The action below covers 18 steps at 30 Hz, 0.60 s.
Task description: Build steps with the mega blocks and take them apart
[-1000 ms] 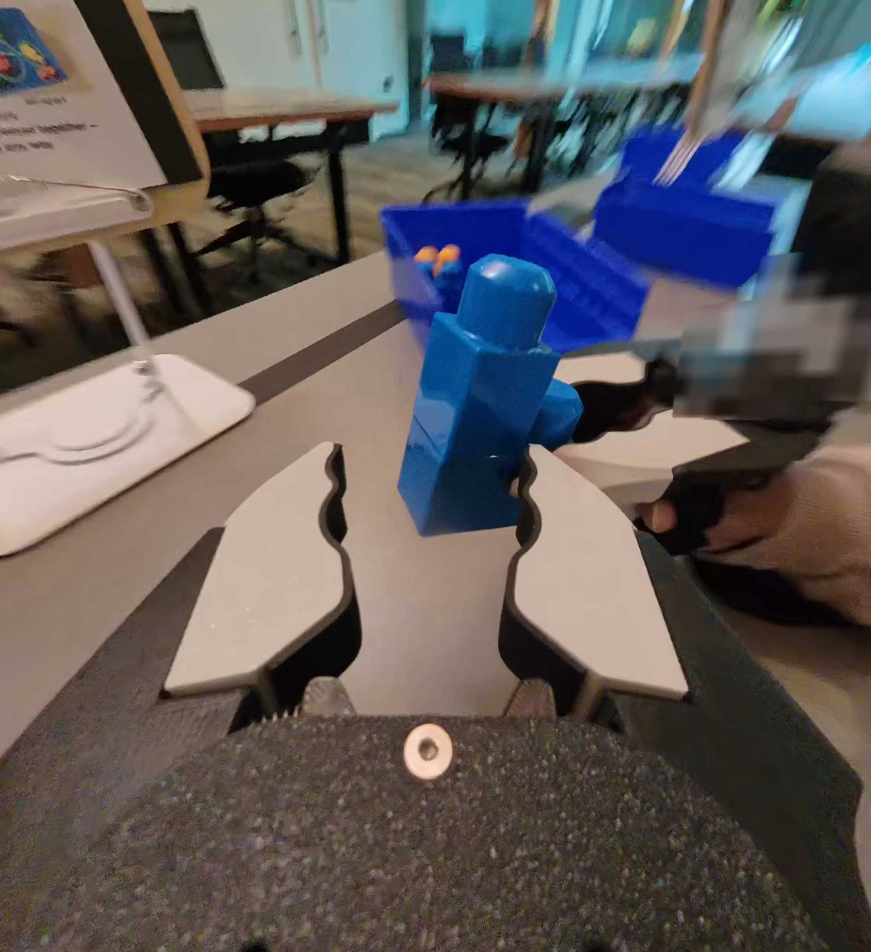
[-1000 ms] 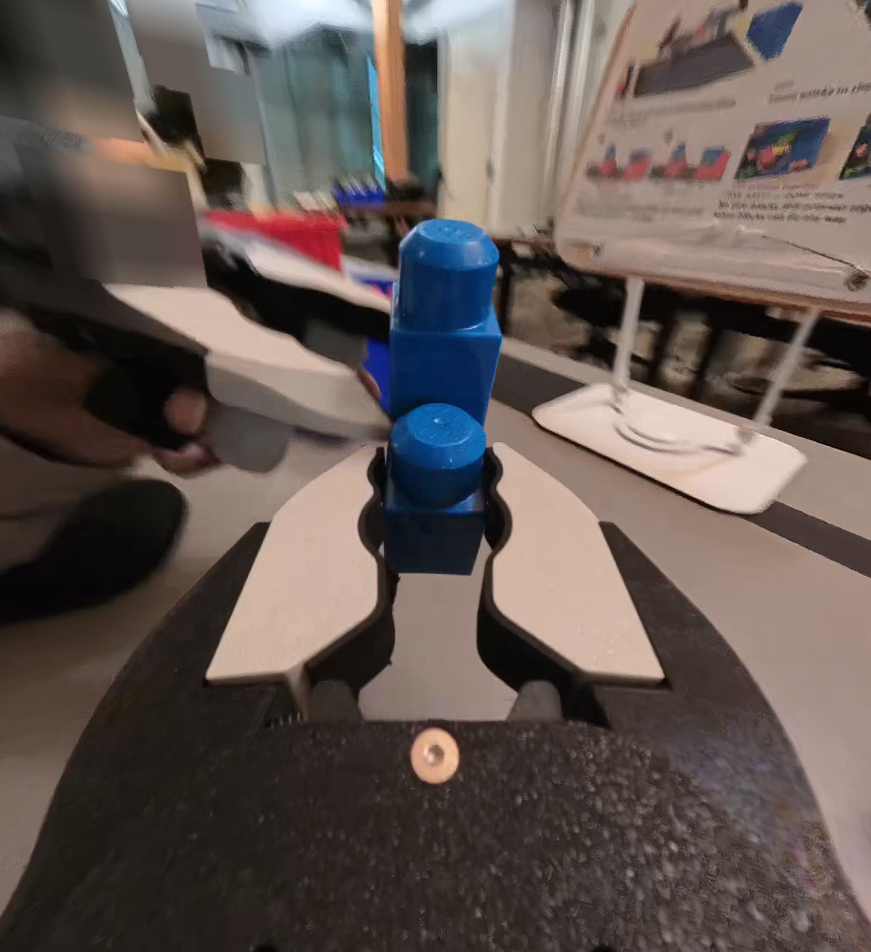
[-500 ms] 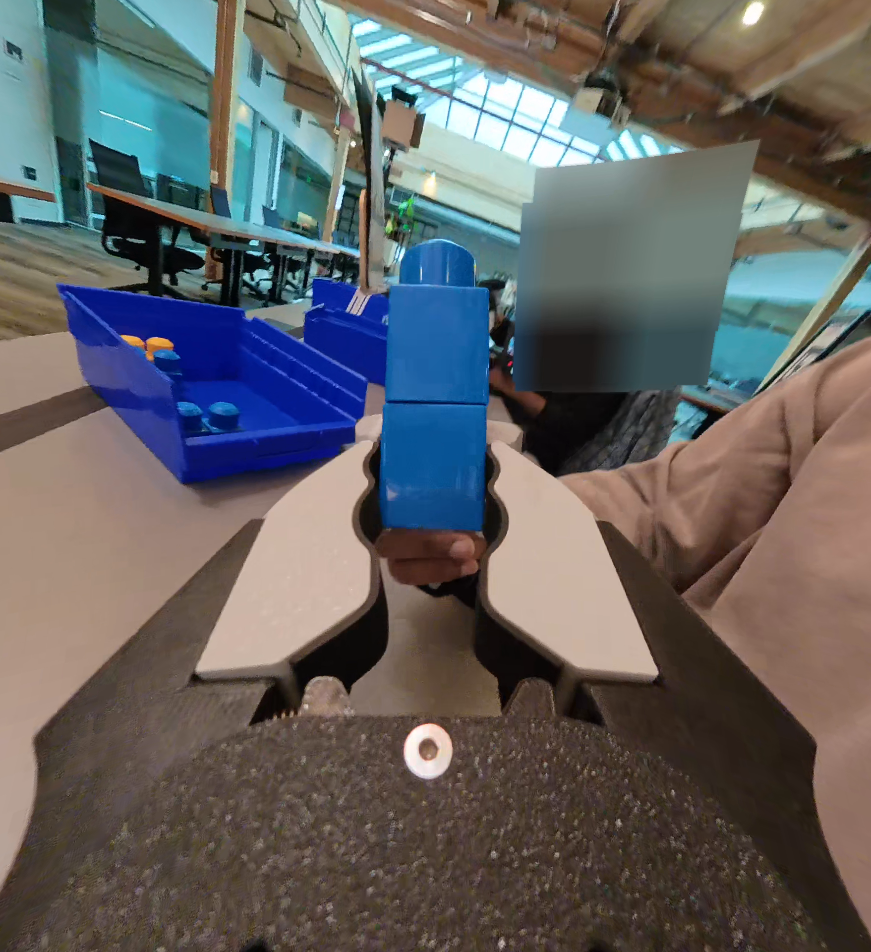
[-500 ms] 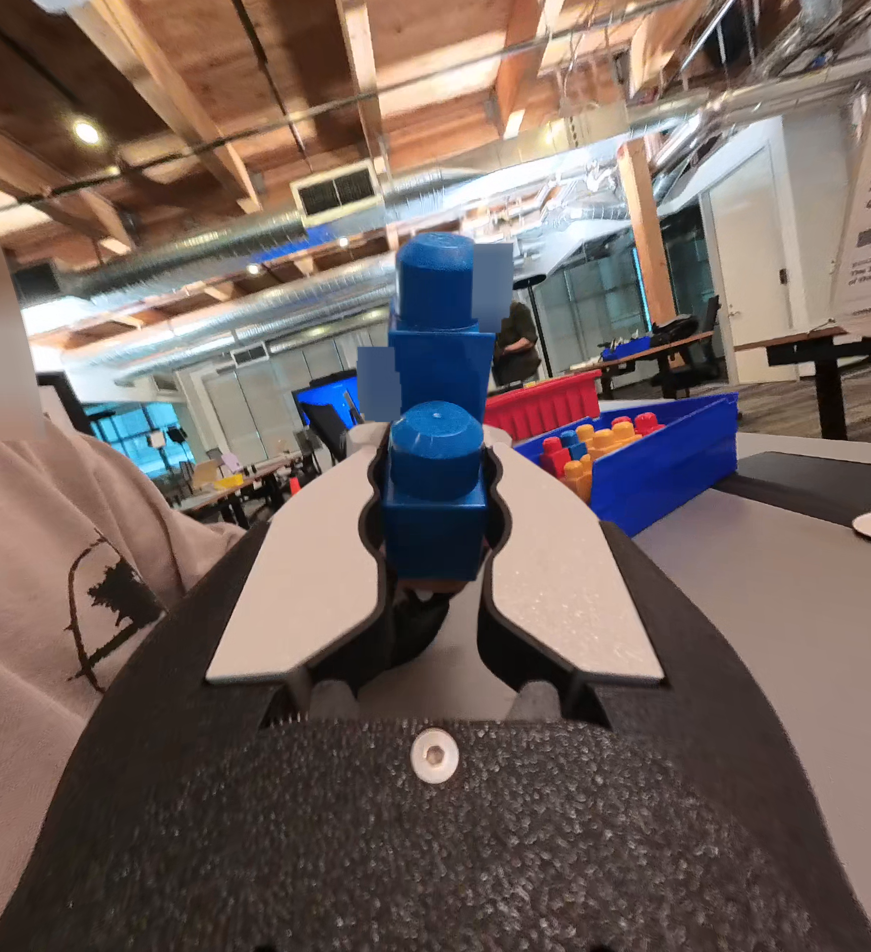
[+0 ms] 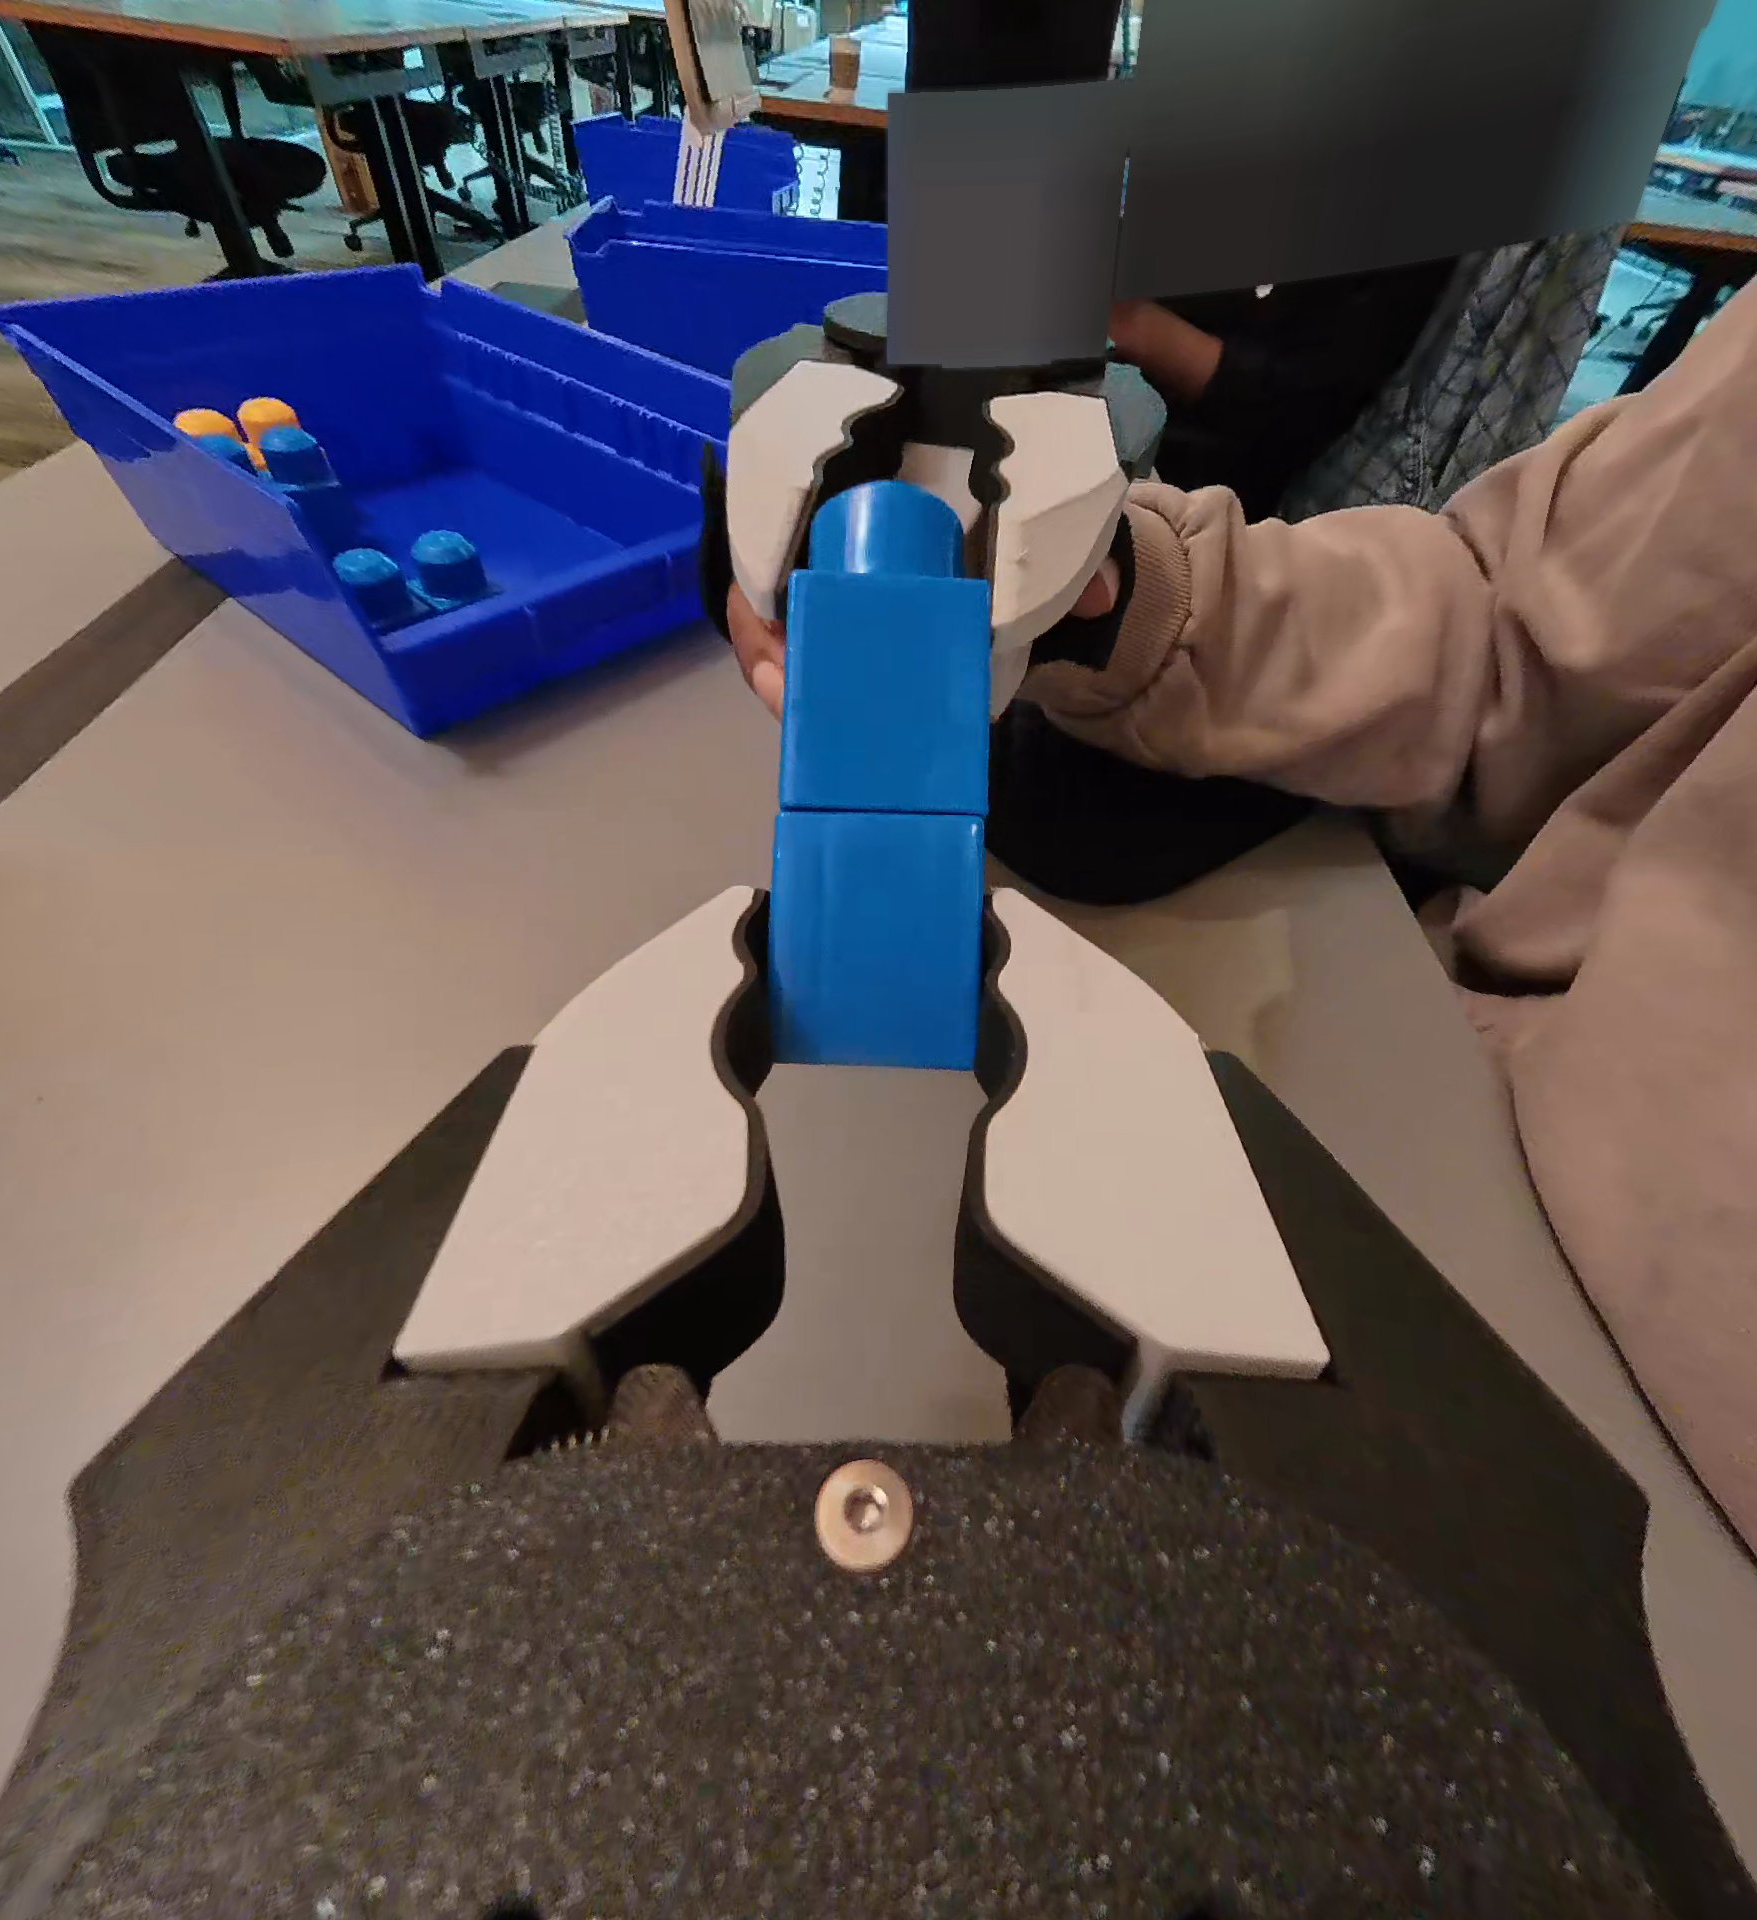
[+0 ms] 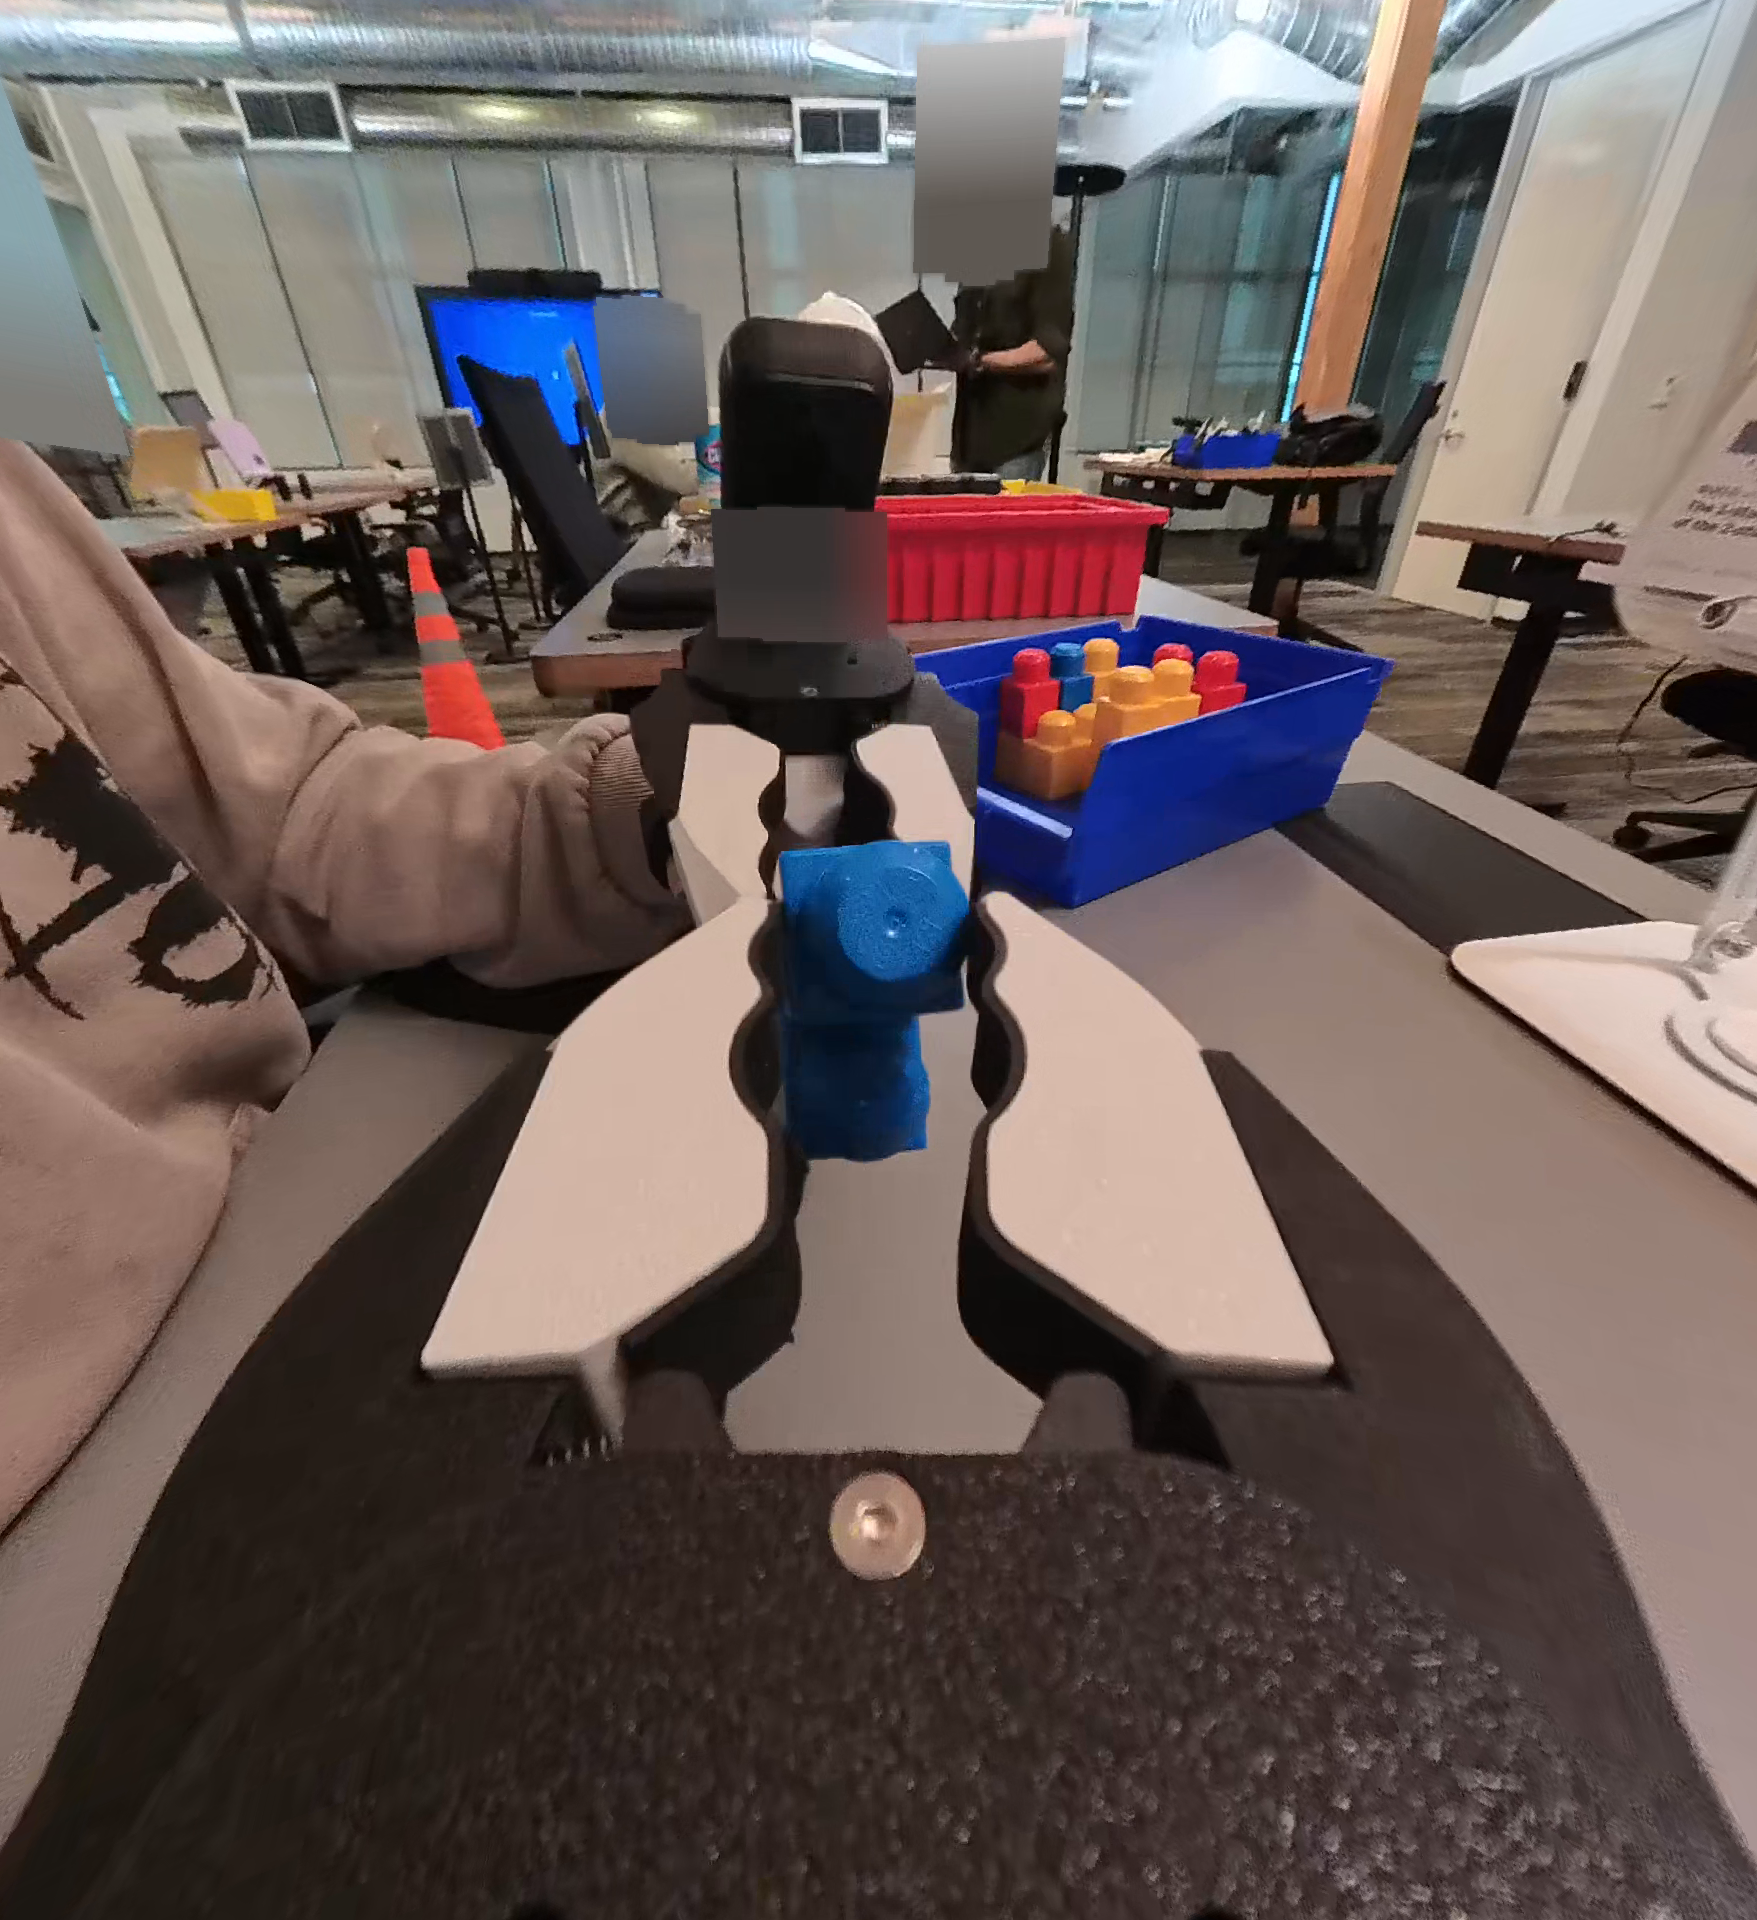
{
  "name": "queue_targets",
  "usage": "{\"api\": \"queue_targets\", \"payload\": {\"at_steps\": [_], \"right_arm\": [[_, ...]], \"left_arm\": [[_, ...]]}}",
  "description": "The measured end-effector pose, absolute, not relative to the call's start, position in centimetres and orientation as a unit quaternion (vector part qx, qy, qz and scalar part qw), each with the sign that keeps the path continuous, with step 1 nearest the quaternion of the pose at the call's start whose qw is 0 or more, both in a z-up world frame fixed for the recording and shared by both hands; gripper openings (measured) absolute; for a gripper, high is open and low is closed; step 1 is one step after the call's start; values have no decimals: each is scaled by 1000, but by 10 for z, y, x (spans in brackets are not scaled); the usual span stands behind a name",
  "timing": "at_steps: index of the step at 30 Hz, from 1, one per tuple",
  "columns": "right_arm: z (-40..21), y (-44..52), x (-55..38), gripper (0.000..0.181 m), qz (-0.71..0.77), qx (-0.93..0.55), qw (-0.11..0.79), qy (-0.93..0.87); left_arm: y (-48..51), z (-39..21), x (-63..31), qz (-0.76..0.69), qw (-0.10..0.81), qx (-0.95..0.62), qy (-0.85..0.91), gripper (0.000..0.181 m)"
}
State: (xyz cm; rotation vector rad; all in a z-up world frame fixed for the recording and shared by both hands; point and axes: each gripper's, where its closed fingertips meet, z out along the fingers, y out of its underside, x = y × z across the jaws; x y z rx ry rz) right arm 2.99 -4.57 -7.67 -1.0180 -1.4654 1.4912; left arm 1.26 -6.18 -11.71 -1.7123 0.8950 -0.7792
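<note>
The small blue block stack (image 5: 879,831) is held in the air above the grey bench (image 5: 230,987), caught between both pairs of tongs at once. The left tongs (image 5: 874,987) are closed on its lower block, and the right tongs (image 6: 869,997), facing them from the far side of the stack, are closed on the other block, the one whose stud points at the right wrist camera. In the left wrist view the two blocks sit flush, with only a thin seam between them, so nothing has parted yet. With each pair of tongs gripping a different block, this looks like the take-apart stage just starting, though a last press together cannot be ruled out. Beyond the stack, a blue bin (image 5: 541,634) holds a few loose blue and orange blocks; another blue bin (image 6: 1196,779) behind the left tongs holds a heap of red, orange and blue blocks (image 6: 1113,696). Separating the pair and returning them appears to remain.
</note>
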Motion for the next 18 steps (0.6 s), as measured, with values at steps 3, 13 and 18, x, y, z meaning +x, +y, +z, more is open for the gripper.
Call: {"api": "queue_targets", "payload": {"at_steps": [3,13,18], "right_arm": [[-79,-46,31,32,590,-405,385,-582],[-46,-31,51,28,654,-383,393,-521],[-47,18,76,28,563,-438,473,-518]], "left_arm": [[-62,-117,12,-324,505,-708,373,37],[-60,-128,-4,-284,500,-723,382,37],[-44,-111,-37,-262,552,-724,319,37]]}}
